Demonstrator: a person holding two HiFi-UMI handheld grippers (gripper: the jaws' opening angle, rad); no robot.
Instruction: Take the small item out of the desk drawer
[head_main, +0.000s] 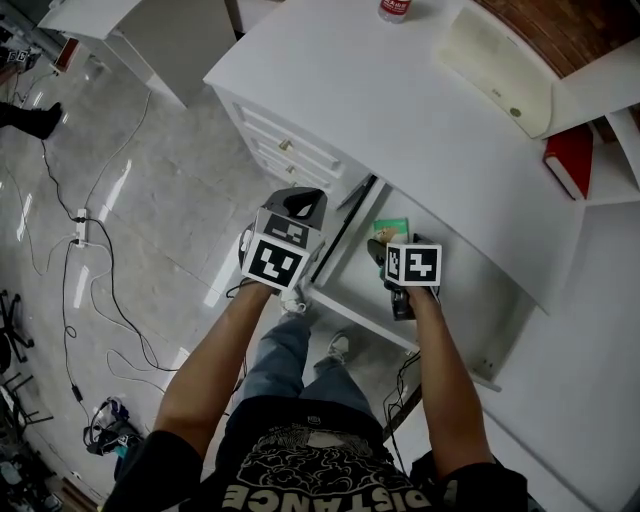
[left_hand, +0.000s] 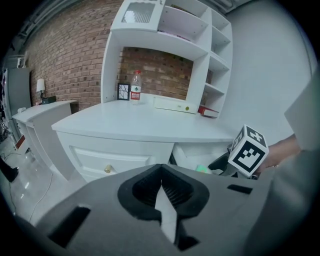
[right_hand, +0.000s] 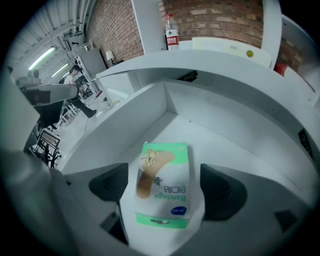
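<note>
A white and green bandage box (right_hand: 164, 185) lies flat on the floor of the open white desk drawer (right_hand: 215, 130). In the head view the box (head_main: 391, 229) shows just ahead of my right gripper (head_main: 386, 252), which reaches into the drawer (head_main: 352, 290). My right gripper (right_hand: 166, 189) stands wide open around the box, one dark finger (right_hand: 109, 184) on each side with a gap to the box. My left gripper (head_main: 300, 204) hovers left of the drawer front, over the floor. Its jaws (left_hand: 161, 187) are shut and hold nothing.
The white desk top (head_main: 400, 110) carries a water bottle (head_main: 394, 8) and a cream flat item (head_main: 495, 70). A red book (head_main: 572, 158) sits on a shelf at right. Side drawers with a brass knob (head_main: 285, 146) lie left. Cables (head_main: 90, 260) trail across the floor.
</note>
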